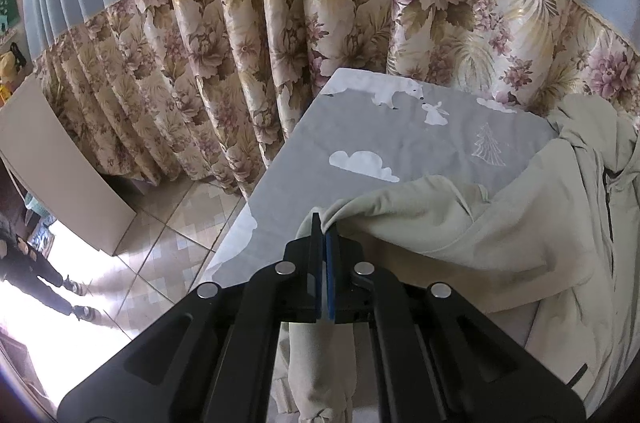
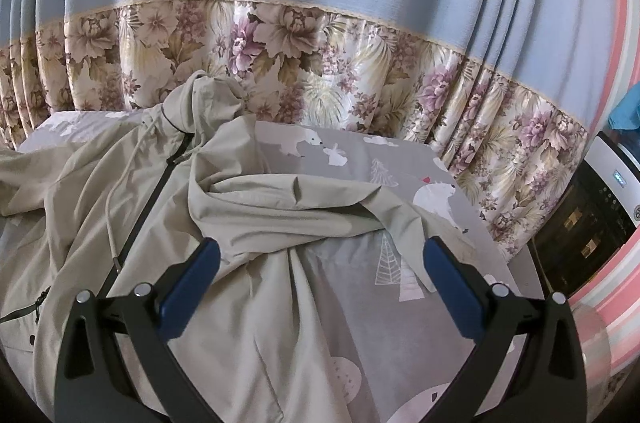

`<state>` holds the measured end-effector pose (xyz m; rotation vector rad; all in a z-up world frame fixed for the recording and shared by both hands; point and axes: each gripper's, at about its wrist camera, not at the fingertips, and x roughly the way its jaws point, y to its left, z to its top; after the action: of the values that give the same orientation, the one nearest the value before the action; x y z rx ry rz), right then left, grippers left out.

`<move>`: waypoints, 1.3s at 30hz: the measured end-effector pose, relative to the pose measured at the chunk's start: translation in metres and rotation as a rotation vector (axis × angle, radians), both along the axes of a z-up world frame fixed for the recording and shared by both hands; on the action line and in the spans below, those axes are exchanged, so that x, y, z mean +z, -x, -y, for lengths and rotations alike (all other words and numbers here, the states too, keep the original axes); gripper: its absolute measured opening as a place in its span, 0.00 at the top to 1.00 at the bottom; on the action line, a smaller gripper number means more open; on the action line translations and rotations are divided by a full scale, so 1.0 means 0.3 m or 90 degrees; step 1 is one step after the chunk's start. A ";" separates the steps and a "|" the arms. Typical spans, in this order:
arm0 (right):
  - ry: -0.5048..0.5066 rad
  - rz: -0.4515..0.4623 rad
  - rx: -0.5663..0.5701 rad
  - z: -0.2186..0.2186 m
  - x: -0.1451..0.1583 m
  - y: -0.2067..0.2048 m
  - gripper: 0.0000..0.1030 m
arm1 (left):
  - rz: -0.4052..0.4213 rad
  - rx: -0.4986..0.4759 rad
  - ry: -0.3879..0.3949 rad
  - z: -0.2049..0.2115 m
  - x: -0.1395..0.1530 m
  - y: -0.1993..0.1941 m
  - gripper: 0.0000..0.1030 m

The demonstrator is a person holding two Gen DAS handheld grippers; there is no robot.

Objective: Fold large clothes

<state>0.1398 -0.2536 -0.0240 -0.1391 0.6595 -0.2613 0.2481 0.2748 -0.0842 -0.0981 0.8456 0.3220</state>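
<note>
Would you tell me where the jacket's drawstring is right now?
In the right wrist view the drawstring trails down the left side of the jacket, just left of its dark zipper.

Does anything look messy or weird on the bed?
The beige jacket lies crumpled on the grey bedsheet, not flat. One sleeve is bunched across it, and the left gripper pinches the other sleeve's end. Nothing looks torn or spilled.
</note>
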 end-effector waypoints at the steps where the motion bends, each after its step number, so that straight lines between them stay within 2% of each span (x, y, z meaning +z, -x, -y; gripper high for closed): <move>1: 0.002 0.001 -0.002 0.002 0.003 0.002 0.02 | 0.000 0.001 0.001 0.000 -0.002 -0.003 0.99; 27: 0.000 -0.012 -0.010 -0.003 -0.014 -0.014 0.02 | -0.007 -0.034 -0.007 0.012 -0.019 -0.034 0.99; 37: 0.010 -0.015 0.002 -0.031 -0.016 -0.015 0.02 | 0.001 -0.027 0.027 -0.050 -0.005 -0.035 0.99; 39: 0.010 -0.015 0.002 -0.034 -0.015 -0.016 0.02 | 0.001 -0.032 0.038 -0.074 0.004 -0.038 0.96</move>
<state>0.1446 -0.2434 -0.0284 -0.1586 0.6802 -0.2626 0.2595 0.2971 -0.0831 -0.1319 0.8550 0.2490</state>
